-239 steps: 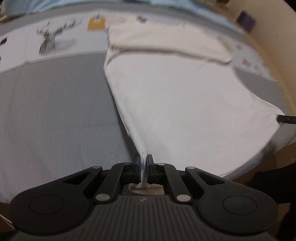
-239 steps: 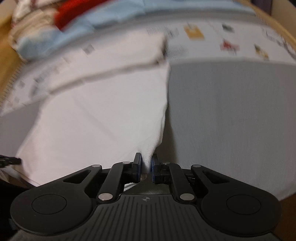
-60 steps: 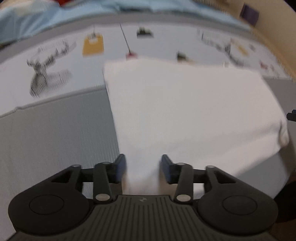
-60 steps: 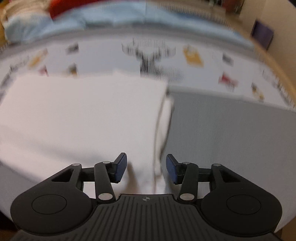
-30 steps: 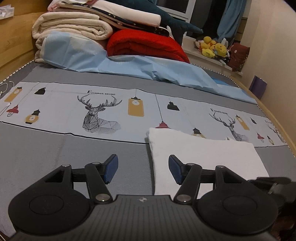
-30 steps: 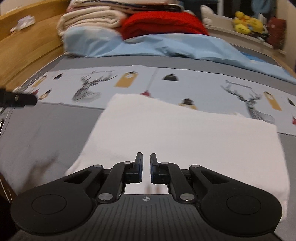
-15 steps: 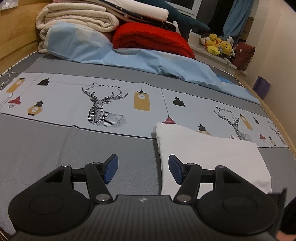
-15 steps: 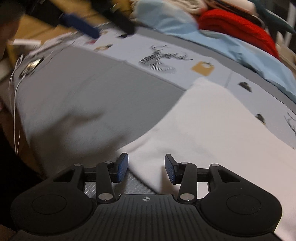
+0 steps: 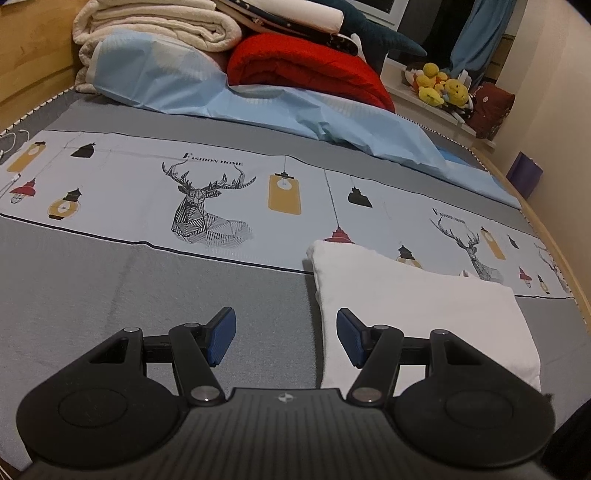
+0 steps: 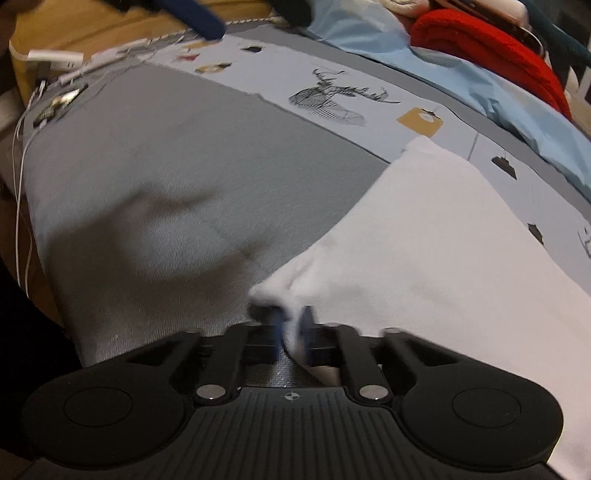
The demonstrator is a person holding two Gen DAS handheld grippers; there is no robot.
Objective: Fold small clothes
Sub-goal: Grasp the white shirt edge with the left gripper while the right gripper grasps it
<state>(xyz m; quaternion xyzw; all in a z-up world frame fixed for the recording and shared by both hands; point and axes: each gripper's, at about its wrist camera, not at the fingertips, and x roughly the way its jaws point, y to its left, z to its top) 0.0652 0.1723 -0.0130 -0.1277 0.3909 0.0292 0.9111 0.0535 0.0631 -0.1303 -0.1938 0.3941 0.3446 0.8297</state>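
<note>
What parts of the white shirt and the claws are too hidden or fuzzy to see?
- Left wrist view: the white shirt's near edge is hidden behind the open left claw.
- Right wrist view: the right claw is motion-blurred, shut on the shirt's corner; its pads look smeared.
- Both views: the shirt's inner folds are hidden under its top layer.

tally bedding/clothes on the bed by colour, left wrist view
White: 1, folded white garment
Red: 1, red blanket
Light blue: 1, blue sheet
Cream: 1, cream blanket
Total: 4
</note>
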